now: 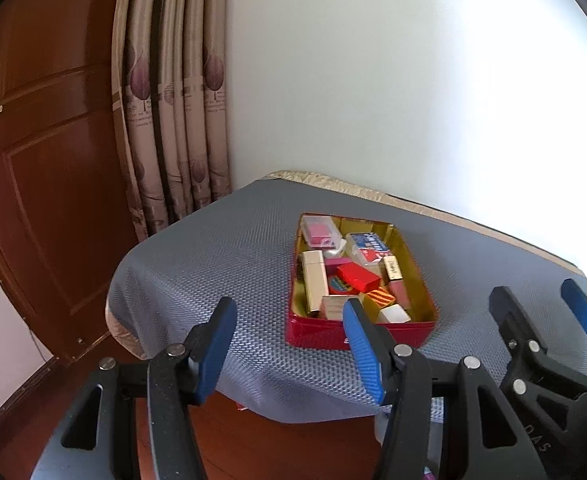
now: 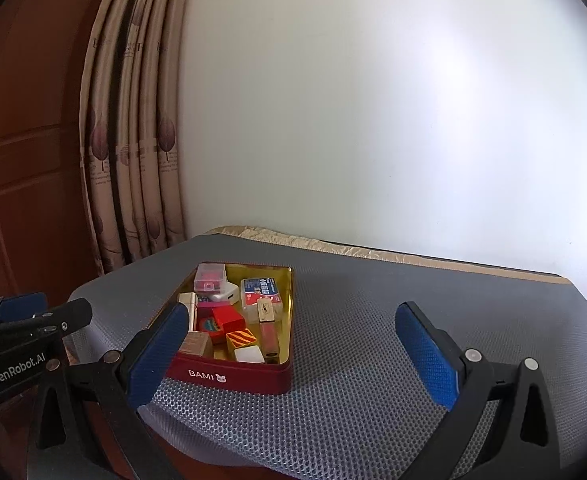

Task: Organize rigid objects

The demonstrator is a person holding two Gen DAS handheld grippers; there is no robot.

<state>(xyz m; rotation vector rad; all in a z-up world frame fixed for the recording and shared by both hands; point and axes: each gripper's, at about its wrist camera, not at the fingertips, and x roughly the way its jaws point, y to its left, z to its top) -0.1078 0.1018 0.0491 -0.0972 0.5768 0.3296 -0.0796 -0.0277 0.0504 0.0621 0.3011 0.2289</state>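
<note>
A red tin box (image 1: 317, 334) with a gold inside sits on the grey mat; it also shows in the right wrist view (image 2: 233, 378), marked BAMI. It holds several small rigid things: a red block (image 1: 357, 276), a striped yellow block (image 2: 241, 338), a cream lighter-like box (image 1: 314, 280), a clear case with pink inside (image 2: 210, 276). My left gripper (image 1: 289, 350) is open and empty in front of the tin. My right gripper (image 2: 293, 356) is open and empty, to the tin's right; it also shows in the left wrist view (image 1: 541, 312).
The grey mesh mat (image 2: 373, 340) covers a table against a white wall. Curtains (image 1: 173, 120) and a brown door (image 1: 45, 160) stand to the left. The table's near edge drops to a wooden floor (image 1: 253, 440).
</note>
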